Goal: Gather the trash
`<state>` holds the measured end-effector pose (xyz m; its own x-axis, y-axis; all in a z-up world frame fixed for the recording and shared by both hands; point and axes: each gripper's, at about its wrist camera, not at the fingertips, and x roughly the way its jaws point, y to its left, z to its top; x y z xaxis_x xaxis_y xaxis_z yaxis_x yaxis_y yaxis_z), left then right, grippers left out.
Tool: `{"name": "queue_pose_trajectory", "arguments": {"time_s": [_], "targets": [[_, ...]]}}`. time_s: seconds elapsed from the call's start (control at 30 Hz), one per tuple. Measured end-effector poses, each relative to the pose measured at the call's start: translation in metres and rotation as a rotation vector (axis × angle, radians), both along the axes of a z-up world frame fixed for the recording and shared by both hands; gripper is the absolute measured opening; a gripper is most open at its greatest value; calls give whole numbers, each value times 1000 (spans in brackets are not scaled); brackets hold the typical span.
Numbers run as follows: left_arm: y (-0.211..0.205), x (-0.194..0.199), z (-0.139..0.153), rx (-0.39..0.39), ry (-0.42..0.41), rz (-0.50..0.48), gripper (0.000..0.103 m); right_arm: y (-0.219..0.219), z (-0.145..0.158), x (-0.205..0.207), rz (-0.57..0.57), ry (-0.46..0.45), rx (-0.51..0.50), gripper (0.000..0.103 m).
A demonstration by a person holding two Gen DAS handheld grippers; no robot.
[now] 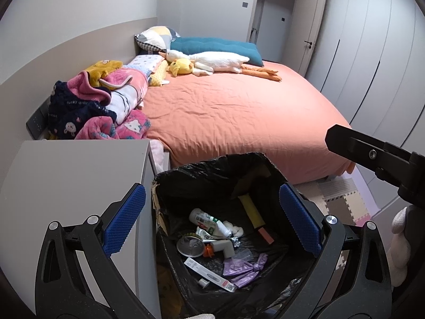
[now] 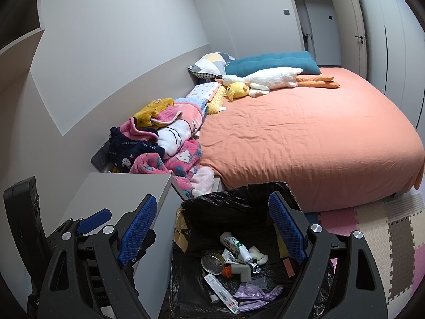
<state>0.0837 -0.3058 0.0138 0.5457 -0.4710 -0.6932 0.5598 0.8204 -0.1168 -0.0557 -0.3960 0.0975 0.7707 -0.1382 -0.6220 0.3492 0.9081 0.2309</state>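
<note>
- Left wrist view, nearest: the left gripper [image 1: 212, 220] hangs over the bin with its blue, dimpled fingers [image 1: 126, 219] spread wide and nothing between them.
- Right wrist view: the right gripper [image 2: 212, 231] stands likewise, fingers [image 2: 287, 228] apart and empty, just beside the left one.
- Below both: a trash bin [image 2: 186, 228] lined with a glossy, crinkled black bag [image 1: 207, 170] stands between the pale grey bedside worktop [image 1: 74, 175] and the bed.
- Trash, already in the bin: a white plastic bottle [image 1: 204, 217], a round metal can lid [image 1: 190, 246], a grey elbow-shaped fitting [image 1: 225, 247], a flat white box [image 1: 209, 273], a knotted lilac bag [image 1: 245, 267], cotton wads [image 1: 235, 230] and a yellow stick [image 1: 252, 212].
- Handling, as a judgement: all of it looks light. The bottle and fitting are stiff and suit a pinch across the middle; the lid is thin, possibly sharp-edged and slippery; the lilac bag is limp and best taken at its knot.
- Beyond: foam puzzle mats [image 2: 372, 239] on the floor, then the bed [image 1: 239, 111] in a wrinkled salmon sheet.
- Farther: fleecy pink blankets [image 1: 111, 106], a plush goose [image 1: 215, 61], a teal cushion [image 1: 212, 45].
</note>
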Motion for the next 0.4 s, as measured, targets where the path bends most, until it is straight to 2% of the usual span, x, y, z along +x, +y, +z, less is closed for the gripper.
{"name": "queue_pose_trajectory", "arguments": {"time_s": [0.4], "targets": [[-3, -2, 0, 16, -11, -7, 97, 0, -3, -2, -6, 3, 1, 86]]}}
